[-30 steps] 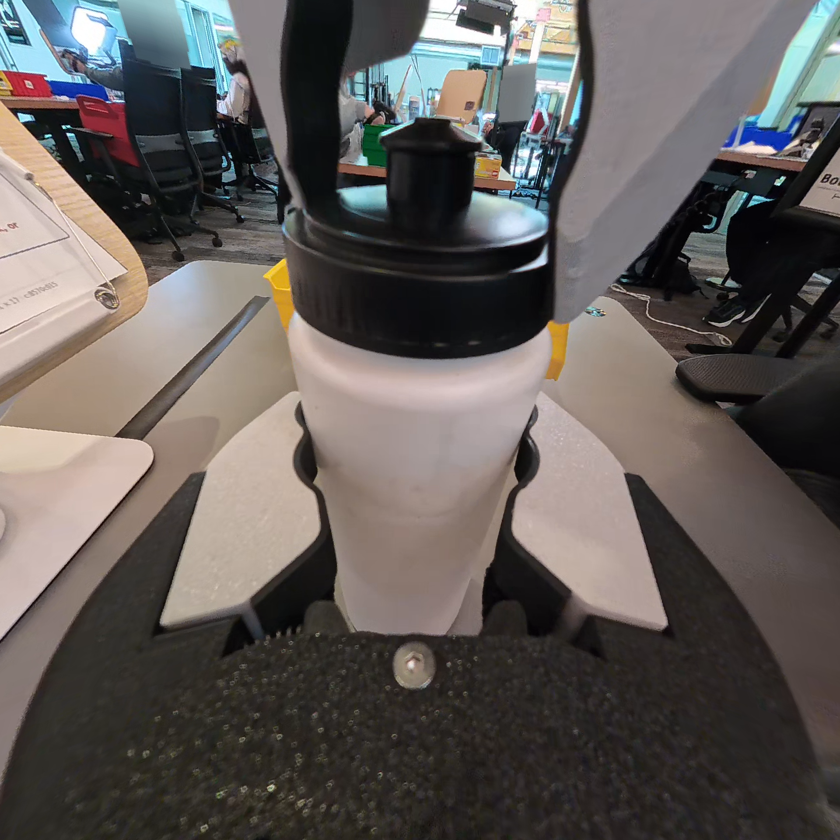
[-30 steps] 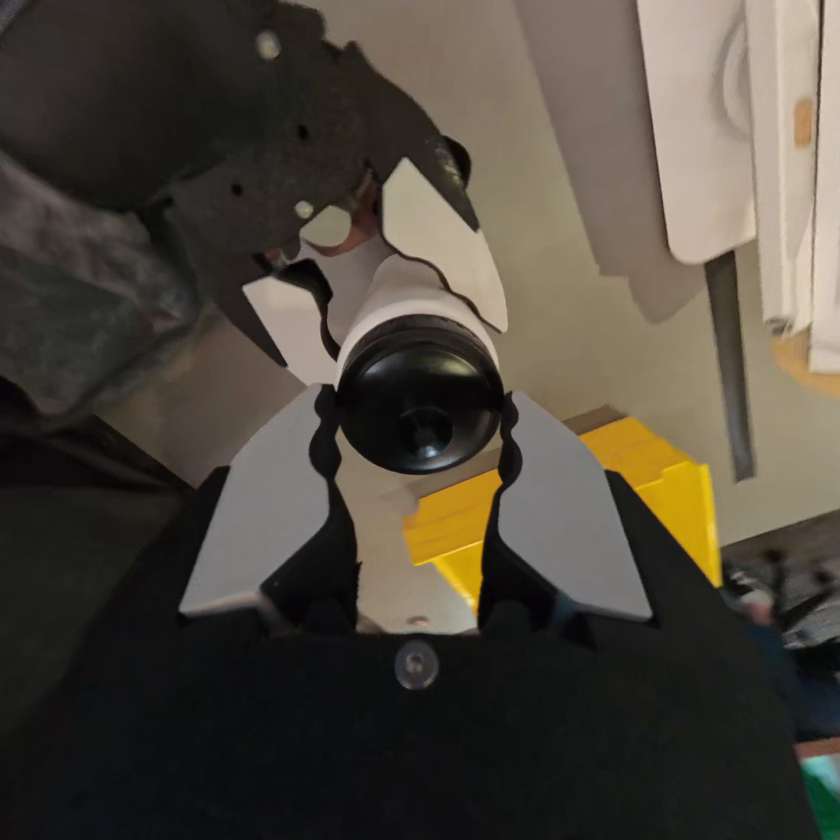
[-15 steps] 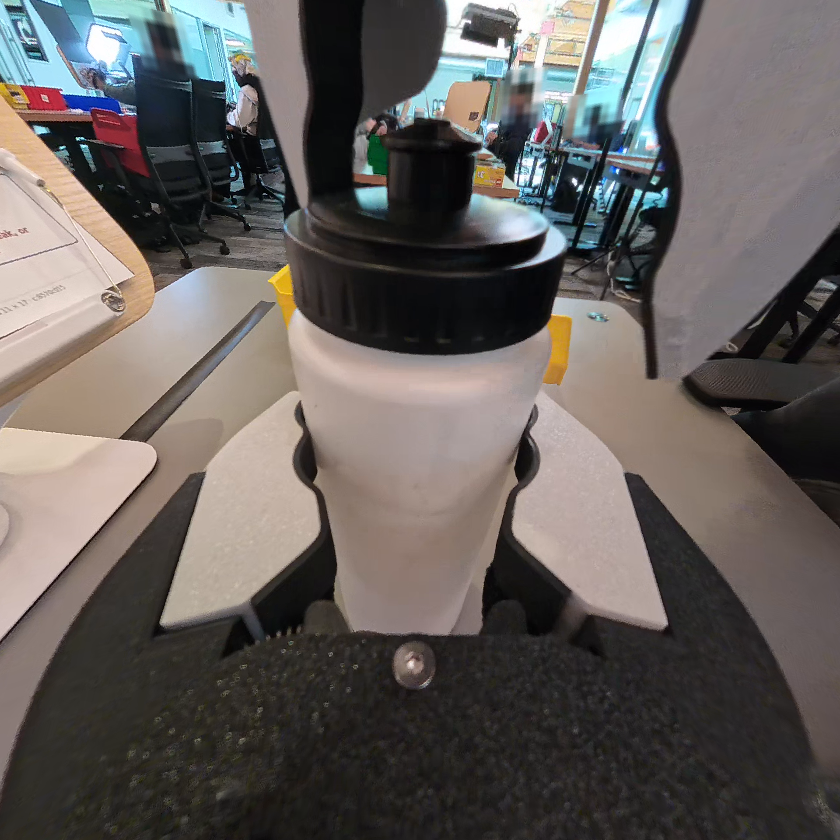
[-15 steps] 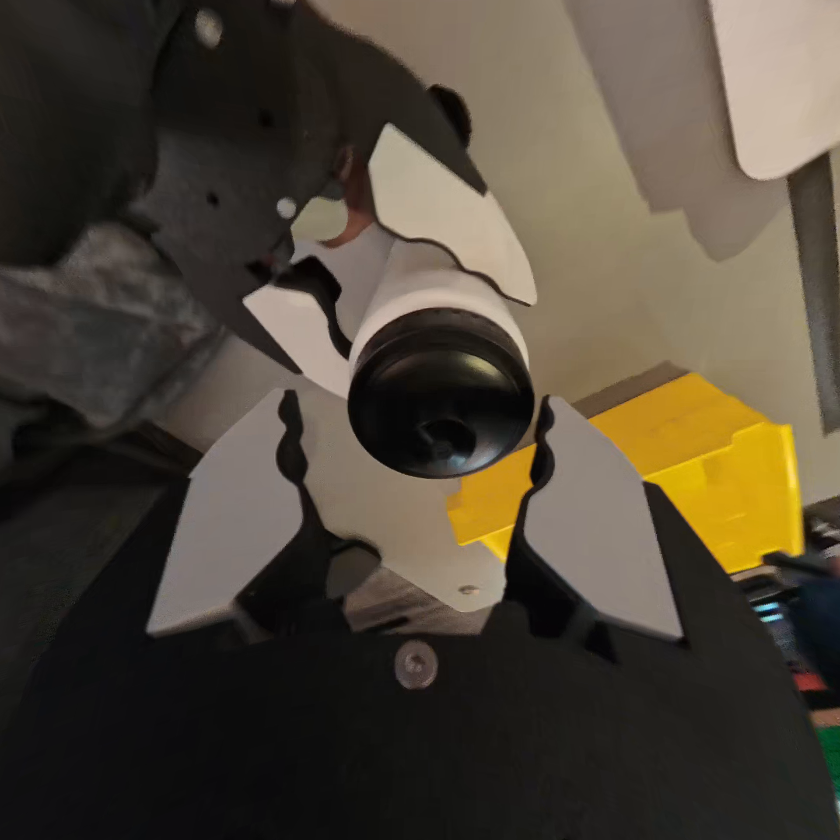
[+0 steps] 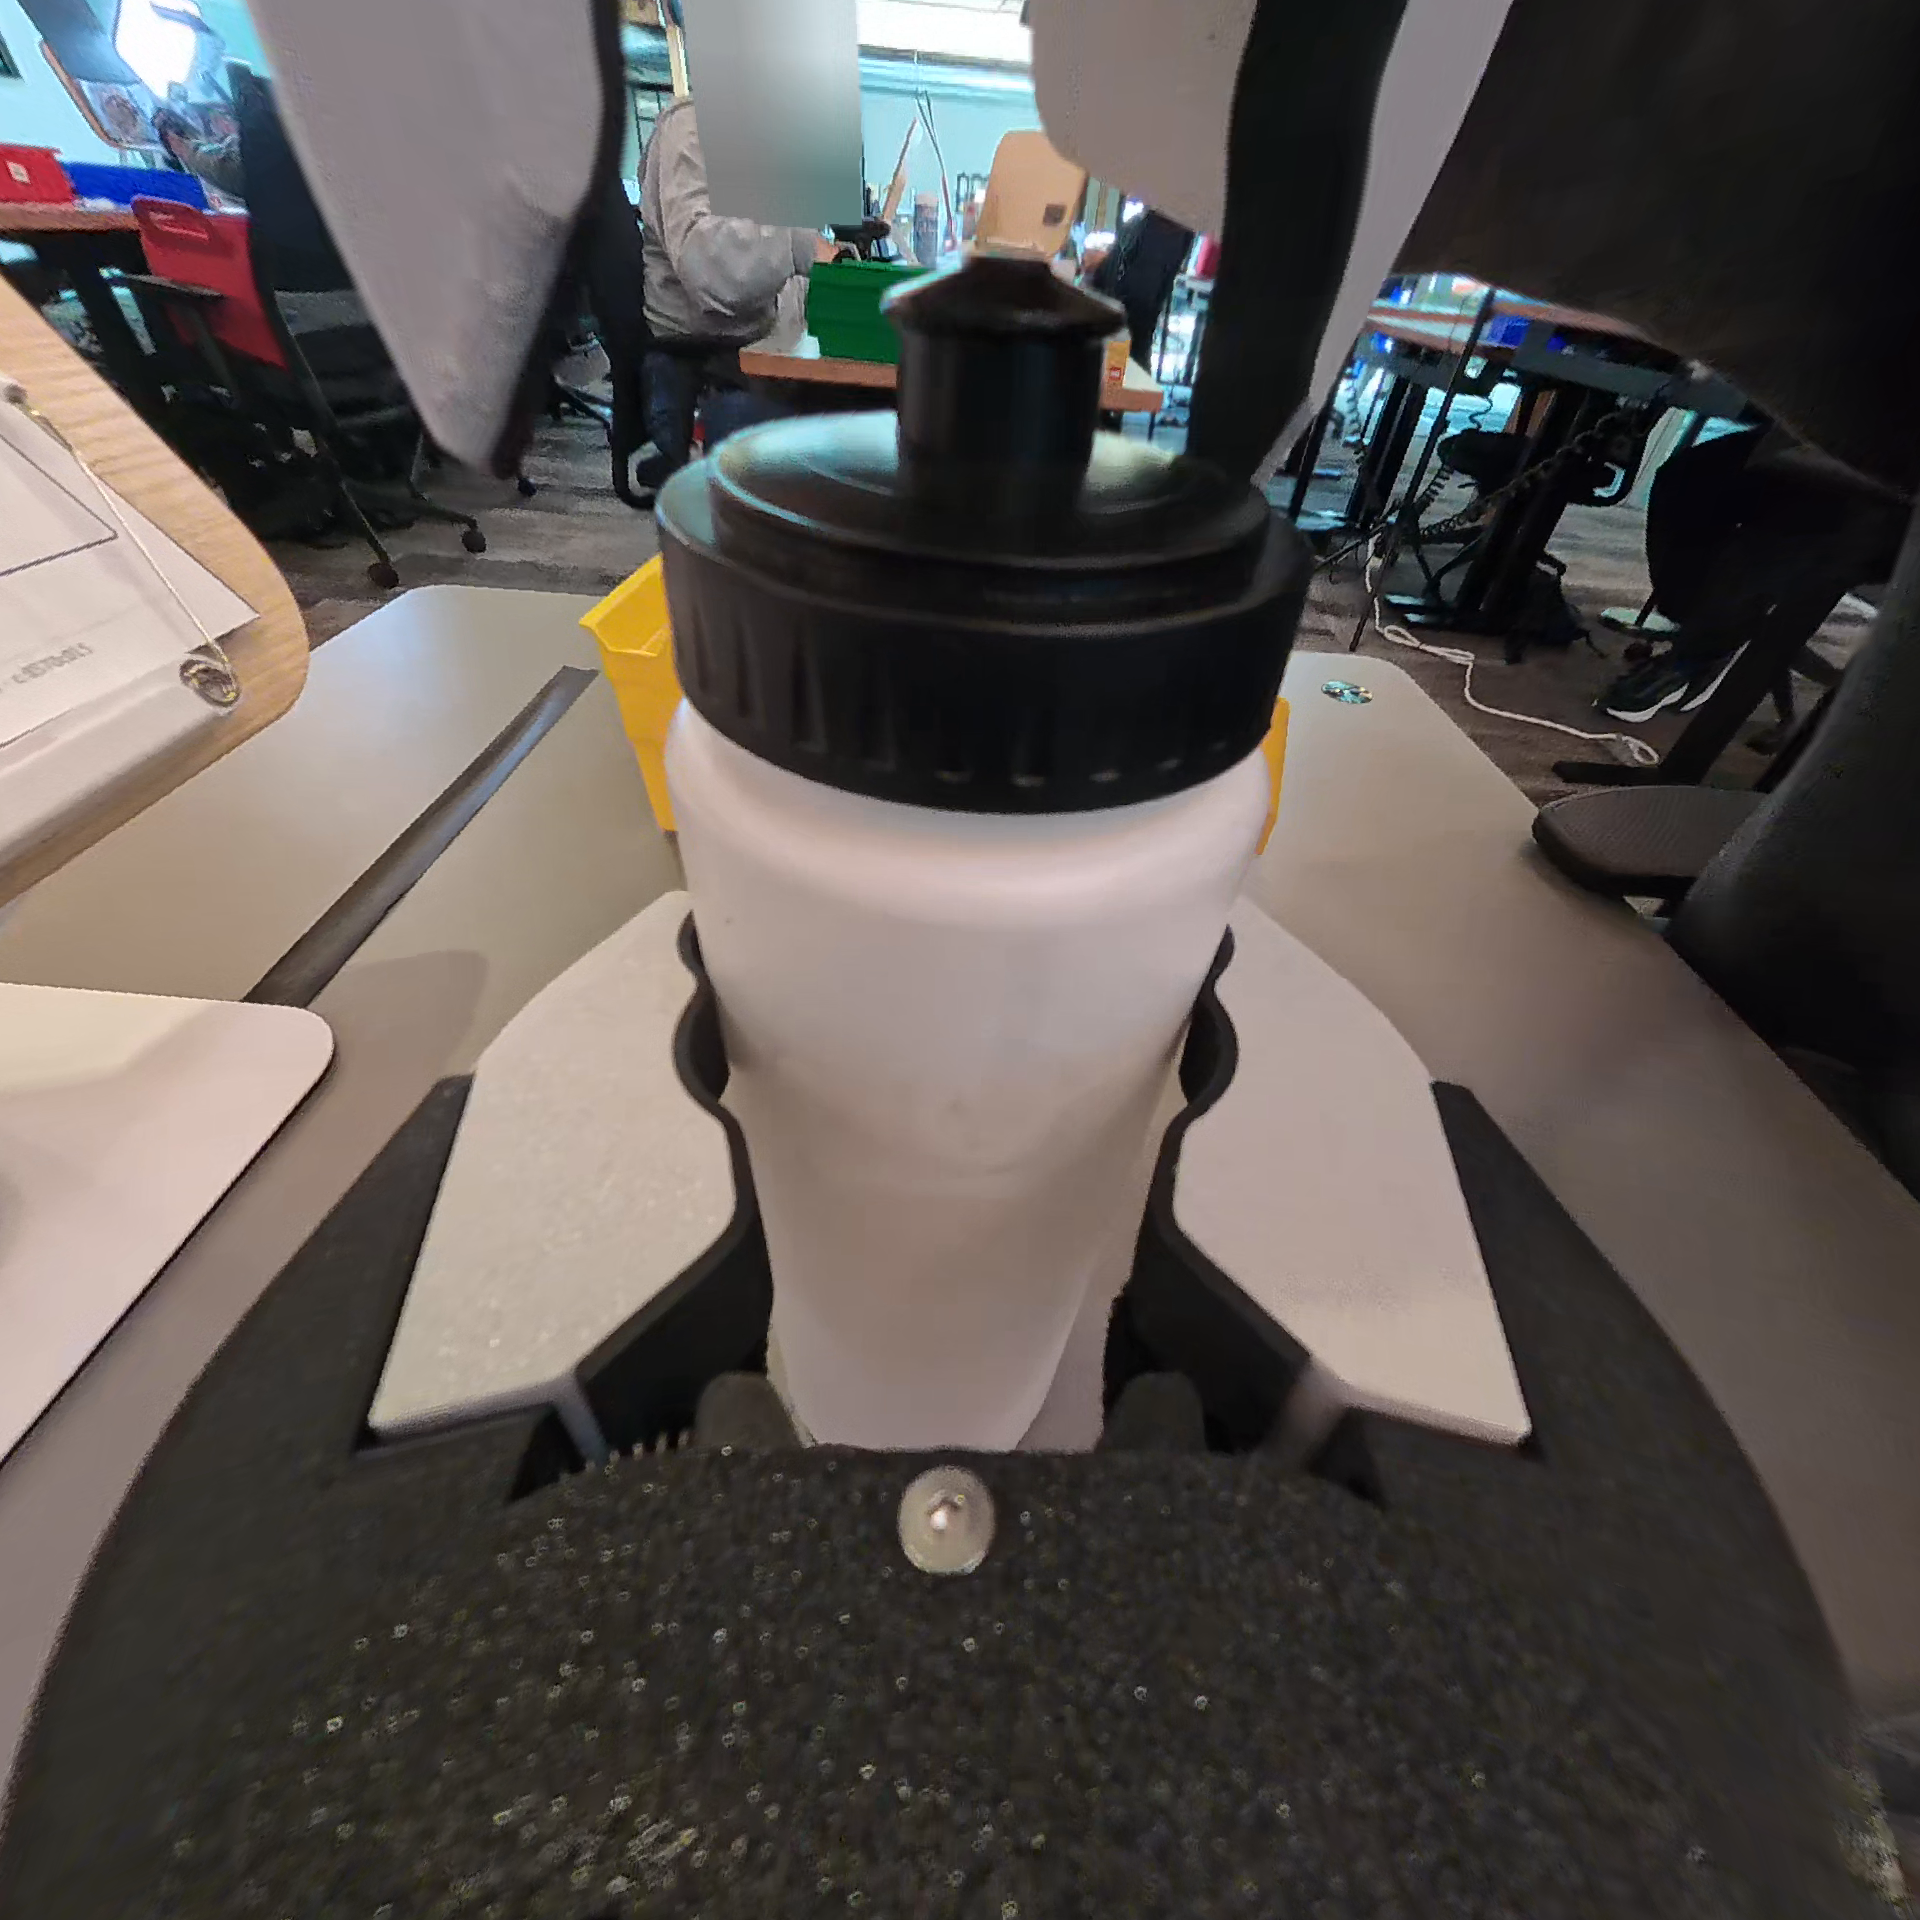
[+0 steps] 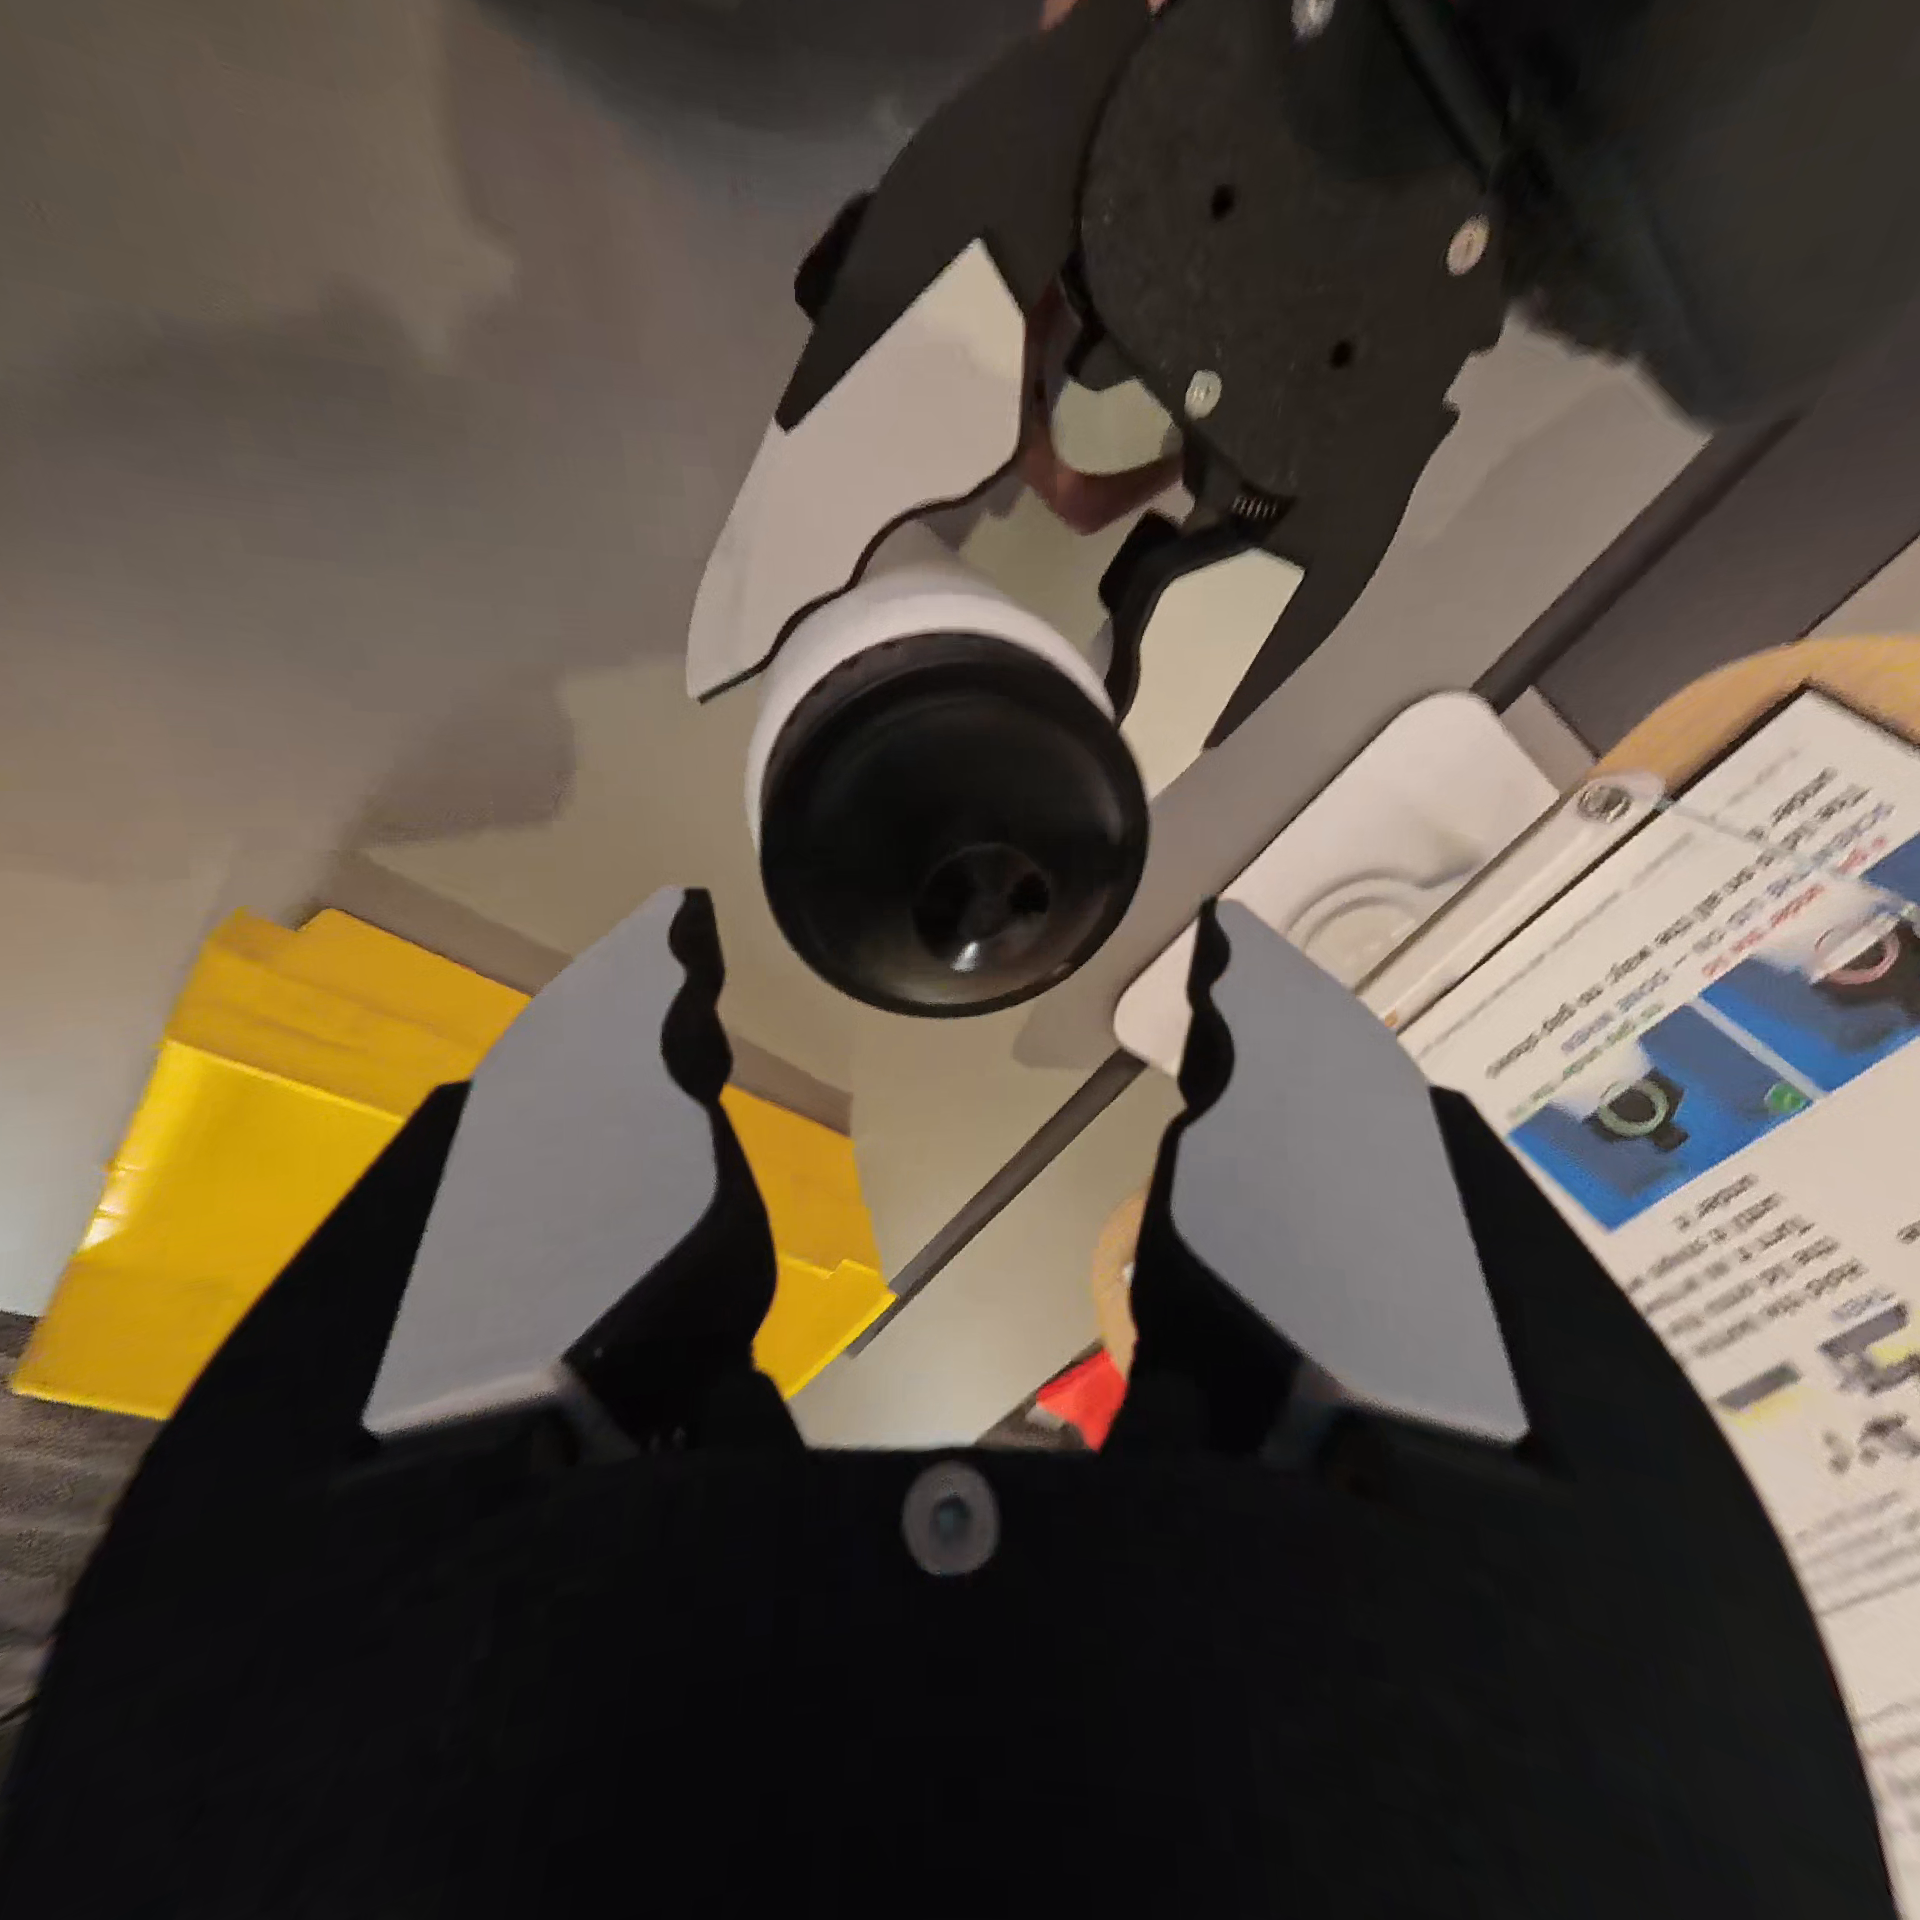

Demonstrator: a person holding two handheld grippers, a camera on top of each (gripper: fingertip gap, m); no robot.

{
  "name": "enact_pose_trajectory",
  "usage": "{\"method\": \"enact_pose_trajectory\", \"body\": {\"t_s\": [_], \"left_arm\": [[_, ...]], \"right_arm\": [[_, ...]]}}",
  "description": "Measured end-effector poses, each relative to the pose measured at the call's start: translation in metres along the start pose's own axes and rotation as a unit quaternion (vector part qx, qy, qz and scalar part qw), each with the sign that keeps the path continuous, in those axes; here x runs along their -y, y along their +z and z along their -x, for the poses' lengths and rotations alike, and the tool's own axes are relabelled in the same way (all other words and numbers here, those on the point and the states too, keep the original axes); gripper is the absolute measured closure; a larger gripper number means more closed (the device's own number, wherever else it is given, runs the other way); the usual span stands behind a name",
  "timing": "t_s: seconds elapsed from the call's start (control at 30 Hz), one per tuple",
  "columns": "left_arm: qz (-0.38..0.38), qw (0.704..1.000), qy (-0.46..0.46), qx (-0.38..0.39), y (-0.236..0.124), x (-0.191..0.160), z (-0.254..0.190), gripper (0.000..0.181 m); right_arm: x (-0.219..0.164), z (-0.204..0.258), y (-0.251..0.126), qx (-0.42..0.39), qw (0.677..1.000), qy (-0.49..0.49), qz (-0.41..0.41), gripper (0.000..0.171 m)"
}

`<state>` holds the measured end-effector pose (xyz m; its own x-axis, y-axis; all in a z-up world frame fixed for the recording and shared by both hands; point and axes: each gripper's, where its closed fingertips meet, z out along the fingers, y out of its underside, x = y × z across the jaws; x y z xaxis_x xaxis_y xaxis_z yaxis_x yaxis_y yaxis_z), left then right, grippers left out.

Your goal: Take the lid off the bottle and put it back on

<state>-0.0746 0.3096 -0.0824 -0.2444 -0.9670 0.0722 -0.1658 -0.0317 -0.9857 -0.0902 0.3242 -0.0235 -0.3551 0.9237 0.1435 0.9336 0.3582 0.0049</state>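
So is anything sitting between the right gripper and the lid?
Nothing visible. The right gripper is open just above the black lid, with only clear air between. The left gripper clamps the white bottle lower down, away from the lid.

White bottle (image 5: 961, 1039) upright, black lid (image 5: 977, 644) on

A translucent white plastic bottle (image 5: 966, 1060) wears a glossy black ribbed screw lid (image 5: 977, 644). The left tool (image 5: 956, 1195) has pale grey fingers on speckled black foam. Behind sits a bright yellow plastic bin (image 6: 260, 1153) on the beige-grey tabletop (image 5: 1455, 935).
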Motion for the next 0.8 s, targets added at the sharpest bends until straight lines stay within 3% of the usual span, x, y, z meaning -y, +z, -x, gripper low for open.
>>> {"method": "enact_pose_trajectory", "body": {"t_s": [0.13, 0.47, 0.6, 0.8], "left_arm": [[-0.001, 1.000, -0.003, -0.001, -0.001, 0.000, 0.000, 0.094], [0.001, 1.000, -0.005, -0.002, 0.001, 0.000, 0.001, 0.094], [0.000, 1.000, -0.006, -0.001, 0.002, 0.000, 0.001, 0.094], [0.002, 1.000, -0.008, 0.002, 0.000, 0.000, 0.002, 0.094]], "right_arm": [[0.016, 0.003, -0.005, 0.040, 0.996, -0.051, -0.062, 0.098], [0.016, 0.002, 0.003, 0.041, 0.980, -0.157, -0.117, 0.103], [0.015, 0.002, 0.003, 0.041, 0.984, -0.138, -0.107, 0.103], [0.015, -0.002, 0.004, 0.043, 0.996, -0.033, -0.076, 0.104]]}}
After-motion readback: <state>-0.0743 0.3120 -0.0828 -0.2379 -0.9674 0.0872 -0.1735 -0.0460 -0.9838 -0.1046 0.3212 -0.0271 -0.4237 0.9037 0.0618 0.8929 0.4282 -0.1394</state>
